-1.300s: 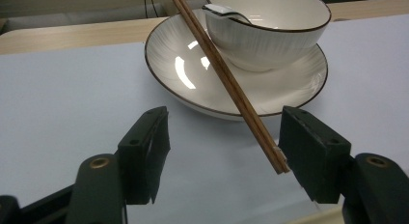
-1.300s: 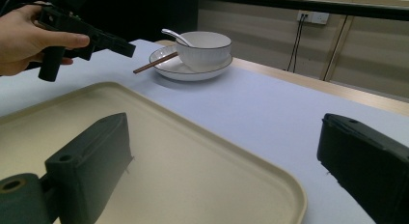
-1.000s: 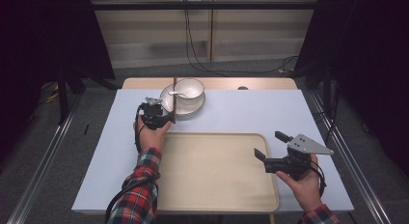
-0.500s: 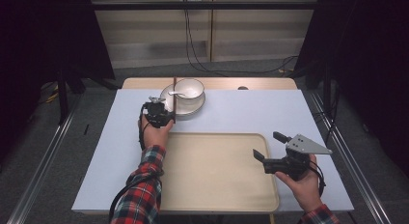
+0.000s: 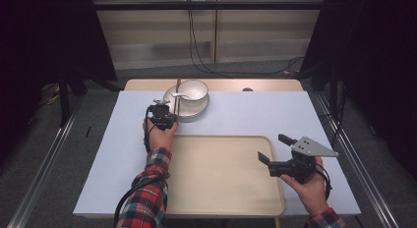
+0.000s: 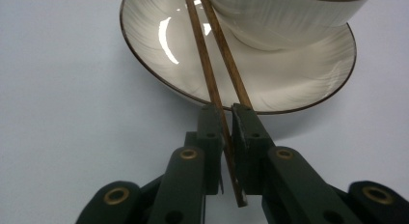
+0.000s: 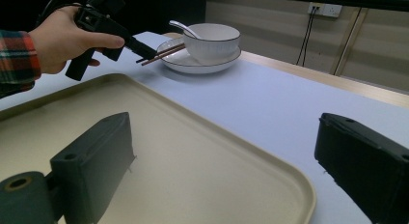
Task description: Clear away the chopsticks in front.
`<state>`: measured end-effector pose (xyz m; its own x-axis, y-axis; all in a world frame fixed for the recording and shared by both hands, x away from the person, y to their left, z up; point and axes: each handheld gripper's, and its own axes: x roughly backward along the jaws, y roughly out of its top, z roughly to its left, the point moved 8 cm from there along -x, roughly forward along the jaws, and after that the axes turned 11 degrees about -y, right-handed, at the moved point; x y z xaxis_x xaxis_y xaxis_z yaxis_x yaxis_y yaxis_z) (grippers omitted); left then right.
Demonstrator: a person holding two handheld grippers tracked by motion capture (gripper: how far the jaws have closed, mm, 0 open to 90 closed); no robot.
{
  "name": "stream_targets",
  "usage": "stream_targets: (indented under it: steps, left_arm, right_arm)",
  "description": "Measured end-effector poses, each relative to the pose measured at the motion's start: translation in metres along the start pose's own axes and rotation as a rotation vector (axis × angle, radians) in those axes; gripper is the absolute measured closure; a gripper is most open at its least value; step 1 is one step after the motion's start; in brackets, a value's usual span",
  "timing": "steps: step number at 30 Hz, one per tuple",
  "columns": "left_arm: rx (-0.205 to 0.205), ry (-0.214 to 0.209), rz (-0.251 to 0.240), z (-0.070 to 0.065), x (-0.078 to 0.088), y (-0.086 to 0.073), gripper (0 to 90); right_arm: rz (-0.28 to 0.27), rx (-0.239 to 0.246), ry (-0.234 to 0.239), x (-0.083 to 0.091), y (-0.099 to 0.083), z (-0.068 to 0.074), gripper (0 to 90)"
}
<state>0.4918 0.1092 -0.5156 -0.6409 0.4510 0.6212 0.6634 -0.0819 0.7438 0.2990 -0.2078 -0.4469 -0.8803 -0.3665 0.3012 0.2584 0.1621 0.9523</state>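
A white bowl point(image 5: 193, 90) with a spoon point(image 5: 179, 96) in it sits on a white plate point(image 5: 198, 108) at the back of the table. Two brown chopsticks point(image 6: 212, 64) lie across the plate's left rim. My left gripper point(image 6: 226, 119) is shut on their near ends, just in front of the plate point(image 6: 159, 50). In the right gripper view the chopsticks point(image 7: 164, 52) stick out from the left gripper point(image 7: 140, 49) toward the bowl point(image 7: 211, 40). My right gripper point(image 5: 275, 149) stands open above the right edge of the beige tray point(image 5: 216, 184), nothing between its jaws.
The beige tray point(image 7: 193, 161) covers the front middle of the pale blue table cover point(image 5: 255, 112). A wooden table edge point(image 5: 265, 85) runs along the back. Metal rails point(image 5: 44, 164) flank the table on the floor, with cables point(image 5: 206, 66) behind.
My left gripper has edged forward toward the plate and closed on the chopsticks' near ends. The right gripper has barely moved.
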Motion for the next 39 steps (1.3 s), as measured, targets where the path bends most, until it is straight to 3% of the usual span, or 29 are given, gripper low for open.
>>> stream_targets:
  steps: [6,12,17,19,27,39]
  left_arm:
    - [0.053,0.017,-0.022,0.01,0.013,0.0,86.3]
    - [0.115,0.017,-0.065,0.017,0.038,-0.008,86.3]
    - [0.156,-0.015,-0.095,0.016,0.06,-0.017,86.3]
    - [0.146,-0.012,-0.098,0.015,0.067,-0.02,86.3]
    - [0.179,-0.045,-0.128,0.01,0.093,-0.038,86.3]
    - [0.194,-0.048,-0.176,-0.001,0.126,-0.068,86.4]
  right_arm:
    - [0.0,0.003,-0.003,0.0,0.0,0.0,5.7]
    - [-0.004,0.005,-0.015,0.0,0.0,-0.001,4.0]
    - [0.005,0.0,-0.019,0.0,0.0,-0.001,3.4]
    - [0.008,-0.006,-0.017,-0.001,-0.001,-0.001,3.1]
    - [-0.007,0.001,-0.021,0.0,0.001,0.0,0.1]
    - [-0.032,0.018,0.006,0.002,0.003,0.005,0.0]
